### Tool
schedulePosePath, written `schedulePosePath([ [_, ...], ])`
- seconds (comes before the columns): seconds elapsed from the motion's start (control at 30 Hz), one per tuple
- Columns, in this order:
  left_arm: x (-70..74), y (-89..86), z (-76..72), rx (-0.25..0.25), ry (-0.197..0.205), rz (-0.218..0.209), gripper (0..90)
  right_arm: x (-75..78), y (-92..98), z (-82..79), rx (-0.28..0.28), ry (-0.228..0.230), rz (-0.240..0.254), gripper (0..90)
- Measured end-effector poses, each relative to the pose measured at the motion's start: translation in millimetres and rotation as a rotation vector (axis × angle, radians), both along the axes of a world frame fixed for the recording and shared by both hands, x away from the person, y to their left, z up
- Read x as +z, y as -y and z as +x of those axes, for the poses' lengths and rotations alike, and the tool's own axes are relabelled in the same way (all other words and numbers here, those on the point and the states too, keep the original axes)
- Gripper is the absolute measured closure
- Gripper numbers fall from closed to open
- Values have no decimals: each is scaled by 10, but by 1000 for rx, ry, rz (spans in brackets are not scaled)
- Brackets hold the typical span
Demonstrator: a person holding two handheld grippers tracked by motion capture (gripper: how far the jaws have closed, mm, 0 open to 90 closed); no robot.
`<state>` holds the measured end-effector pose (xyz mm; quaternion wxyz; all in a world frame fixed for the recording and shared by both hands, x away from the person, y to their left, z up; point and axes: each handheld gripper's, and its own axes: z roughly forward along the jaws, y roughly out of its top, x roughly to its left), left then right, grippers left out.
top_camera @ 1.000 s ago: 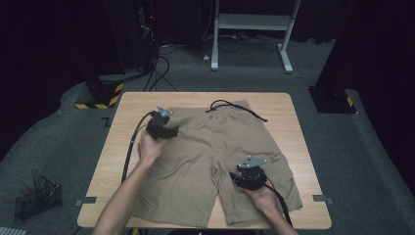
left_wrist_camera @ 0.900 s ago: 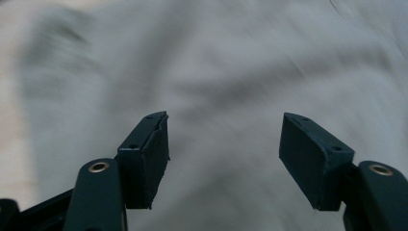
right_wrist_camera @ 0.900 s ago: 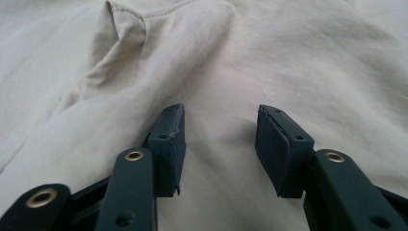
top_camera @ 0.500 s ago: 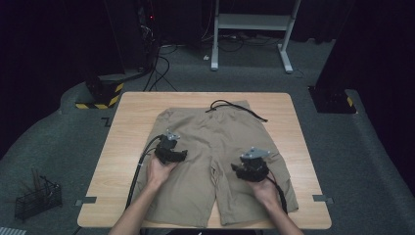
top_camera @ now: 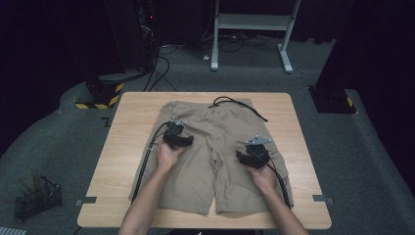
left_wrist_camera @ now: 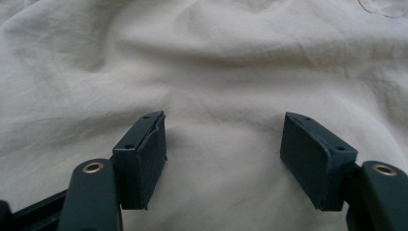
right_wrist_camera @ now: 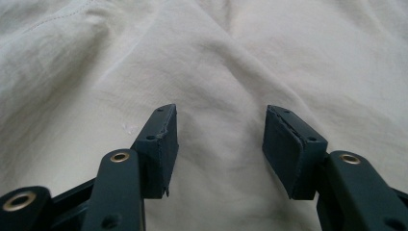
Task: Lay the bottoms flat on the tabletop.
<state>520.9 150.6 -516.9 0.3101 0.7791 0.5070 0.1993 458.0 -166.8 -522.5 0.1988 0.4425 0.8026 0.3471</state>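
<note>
Now the beige shorts (top_camera: 210, 156) lie flat across the middle of the table (top_camera: 122, 142), hems at its near edge, and the left gripper (top_camera: 180, 140) and right gripper (top_camera: 248, 159), the right just opening, both hover empty-jawed, so I think each must next pinch fabric for folding.

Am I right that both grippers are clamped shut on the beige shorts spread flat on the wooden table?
Not quite. The shorts do lie spread flat on the wooden table, but neither gripper is clamped. The left gripper view shows the left gripper with its jaws apart over the cloth, and the right gripper view shows the right gripper the same, its jaws having just been opening.
</note>
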Motion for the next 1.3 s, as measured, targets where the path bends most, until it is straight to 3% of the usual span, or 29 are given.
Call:
schedulePosePath([
  [0.07, 22, 20, 41, 10, -21, 13, 328, 0, -12, 59, -12, 1, 0, 462],
  [0.17, 69, 6, -35, 12, -58, 15, 342, 1, -14, 72, -17, 0, -2, 462],
  [0.2, 97, -5, -114, 0, -42, 12, 354, 12, -10, 52, -20, -8, -7, 459],
  [0.27, 174, -50, -372, -28, 32, 2, 380, 39, 26, -58, -10, -1, 2, 455],
  [0.4, 174, -106, -771, -72, 18, -9, 355, 84, 91, -312, 22, 4, -13, 451],
  [0.5, 52, -175, -1019, -60, 12, -23, 353, 34, 120, -451, 42, -11, -28, 448],
  [0.53, -6, -200, -1061, -51, 1, -28, 353, 3, 139, -483, 44, -5, -2, 446],
  [0.6, -45, -238, -1149, -49, 45, -28, 348, 1, 143, -507, 48, -1, -3, 442],
  [0.7, -23, -279, -1250, -23, 32, -27, 346, 21, 124, -555, 61, -4, -21, 440],
  [0.77, -13, -311, -1359, -18, 50, -21, 336, 73, 129, -633, 65, 37, -42, 442],
  [0.87, -9, -387, -1540, -5, 66, -63, 333, 137, 194, -769, 64, 49, -37, 437],
  [0.93, -21, -424, -1633, -8, 68, -74, 331, 122, 262, -857, 59, 51, -59, 437],
  [1.0, -65, -443, -1684, -12, 57, -61, 327, 80, 349, -922, 47, 33, -56, 434],
  [1.03, -93, -447, -1720, -19, 84, -56, 320, 41, 392, -936, 41, 11, -39, 428],
  [1.1, -100, -444, -1756, -15, 93, -38, 322, 2, 481, -951, 32, -12, 28, 421],
  [1.2, -100, -441, -1771, -9, 95, -34, 321, 0, 458, -971, 36, 2, -5, 422],
  [1.3, -102, -447, -1789, -2, 96, -33, 317, 0, 464, -966, 37, -3, 2, 416],
])
